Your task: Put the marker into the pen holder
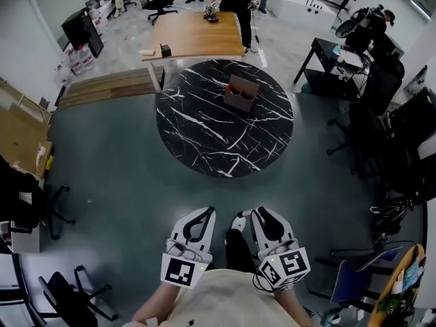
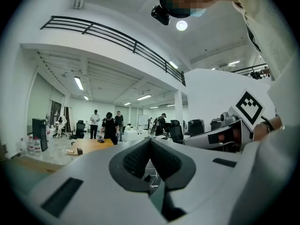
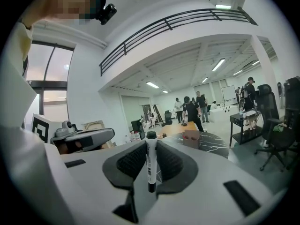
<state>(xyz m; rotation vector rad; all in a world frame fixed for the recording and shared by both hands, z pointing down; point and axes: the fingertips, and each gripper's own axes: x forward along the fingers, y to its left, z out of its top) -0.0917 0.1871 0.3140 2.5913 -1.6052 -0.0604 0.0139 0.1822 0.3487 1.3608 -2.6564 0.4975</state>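
1. Dark print runs along the white barrel of the marker [image 3: 150,162], but it is too small to read in the right gripper view.
2. The only other markings are the black-and-white square patterns on the gripper cubes, one on the left [image 1: 180,272] and one on the right [image 1: 287,263]. They carry no letters.
3. The right gripper [image 3: 151,146] has its jaws closed narrowly on the marker. The marker stands upright between the dark ribbed pads [image 3: 171,162], with its black cap above the jaw tips and its lower end in the notch behind them.
4. The left gripper [image 2: 150,142] has its jaws brought together so that the tips meet, and nothing is between them.
5. In the head view both grippers, left [image 1: 202,214] and right [image 1: 263,216], are held side by side close to the person's body, over the grey floor.
6. The pen holder [image 1: 241,92] is a brown, box-like container on the round black marble table [image 1: 204,138], well apart from both grippers. It stands towards the far side of the tabletop.
7. A small red thing [image 1: 229,86] shows at the holder's far left edge. The views do not show whether it is inside or just behind, and the interior cannot be made out.
8. In the right gripper view the holder [image 3: 191,137] appears beyond the marker, to its right.
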